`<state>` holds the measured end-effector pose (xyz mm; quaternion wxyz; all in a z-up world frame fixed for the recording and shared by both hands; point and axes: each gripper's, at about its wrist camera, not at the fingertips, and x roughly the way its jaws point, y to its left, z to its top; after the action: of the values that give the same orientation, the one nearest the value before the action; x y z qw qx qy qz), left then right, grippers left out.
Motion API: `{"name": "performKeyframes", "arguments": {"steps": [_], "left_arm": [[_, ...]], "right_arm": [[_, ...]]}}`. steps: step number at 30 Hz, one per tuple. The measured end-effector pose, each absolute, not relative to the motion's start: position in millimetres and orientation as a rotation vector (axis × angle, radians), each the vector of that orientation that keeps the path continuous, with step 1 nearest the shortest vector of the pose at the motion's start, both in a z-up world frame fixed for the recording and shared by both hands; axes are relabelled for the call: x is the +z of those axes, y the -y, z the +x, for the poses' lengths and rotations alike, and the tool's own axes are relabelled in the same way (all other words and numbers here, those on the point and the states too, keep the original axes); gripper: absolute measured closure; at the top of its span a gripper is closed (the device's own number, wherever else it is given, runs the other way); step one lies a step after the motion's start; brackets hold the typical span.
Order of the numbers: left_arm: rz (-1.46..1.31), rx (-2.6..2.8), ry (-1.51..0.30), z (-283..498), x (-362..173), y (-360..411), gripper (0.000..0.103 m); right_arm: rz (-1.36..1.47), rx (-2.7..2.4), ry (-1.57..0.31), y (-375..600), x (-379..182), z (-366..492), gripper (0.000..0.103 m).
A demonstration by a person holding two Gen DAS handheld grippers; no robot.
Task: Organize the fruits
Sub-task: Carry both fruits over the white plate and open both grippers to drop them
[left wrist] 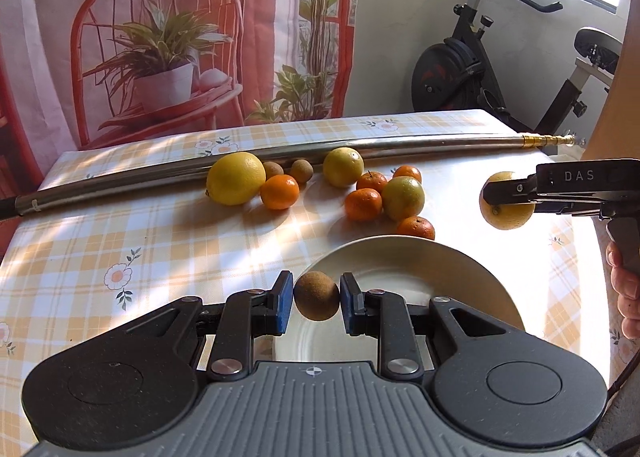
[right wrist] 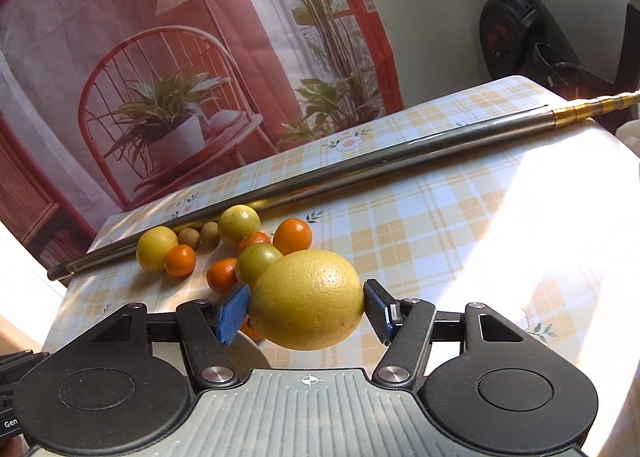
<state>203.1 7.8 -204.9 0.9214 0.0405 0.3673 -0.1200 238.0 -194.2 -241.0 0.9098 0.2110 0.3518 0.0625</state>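
Left hand-held gripper (left wrist: 317, 303) closed on a small brown kiwi-like fruit (left wrist: 316, 295), its blue pads (left wrist: 283, 307) pressing either side; the fruit hangs above the near left rim of a white plate (left wrist: 440, 257), which lies on the bench (left wrist: 160, 249) and, so far as its visible part shows, contains nothing. Right hand-held gripper (right wrist: 306, 307) clamped on a large yellow citrus fruit (right wrist: 308, 299), held clear of the bench; in the left wrist view the same gripper (left wrist: 490, 193) and fruit (left wrist: 506, 213) appear to the right of the plate, beyond its rim, with part of a hand (left wrist: 626, 293) on the handle. Loose on the checked tablecloth behind the plate: two more brown fruits (left wrist: 301, 171), several small orange mandarins (left wrist: 280, 191), a large lemon (left wrist: 236, 183) and two yellow-green citrus (left wrist: 403, 197). A long metal pole (left wrist: 160, 171) lies across the bench just behind this group.
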Motion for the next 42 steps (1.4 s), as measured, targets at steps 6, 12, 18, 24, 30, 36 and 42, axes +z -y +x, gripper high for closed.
{"name": "performKeyframes", "arguments": {"steps": [6, 12, 18, 24, 30, 36, 42], "left_arm": [[0.054, -0.252, -0.795, 196.2, -215.7, -18.0, 0.076], [0.032, -0.268, -0.81, 194.6, -220.9, -18.9, 0.076], [0.043, -0.273, -0.832, 194.2, -228.0, -16.8, 0.076], [0.071, -0.29, -0.844, 193.2, -232.7, -10.8, 0.076], [0.1, -0.275, -0.857, 193.1, -238.6, -9.7, 0.076], [0.107, -0.268, -0.863, 191.4, -239.7, -11.3, 0.076], [0.107, -0.27, -0.856, 189.9, -239.2, -11.0, 0.072]], "right_arm": [[0.278, 0.225, -0.762, 169.1, -229.8, 216.6, 0.044], [0.167, 0.247, -0.83, 139.3, -235.1, 208.8, 0.044], [0.123, 0.303, -0.825, 120.9, -232.1, 205.1, 0.044], [0.088, 0.304, -0.887, 113.3, -243.0, 205.9, 0.044], [0.057, 0.289, -0.886, 109.6, -244.7, 206.6, 0.044], [0.067, 0.29, -0.873, 112.6, -243.6, 206.7, 0.045], [0.079, 0.281, -0.858, 115.6, -242.8, 203.7, 0.045]]}}
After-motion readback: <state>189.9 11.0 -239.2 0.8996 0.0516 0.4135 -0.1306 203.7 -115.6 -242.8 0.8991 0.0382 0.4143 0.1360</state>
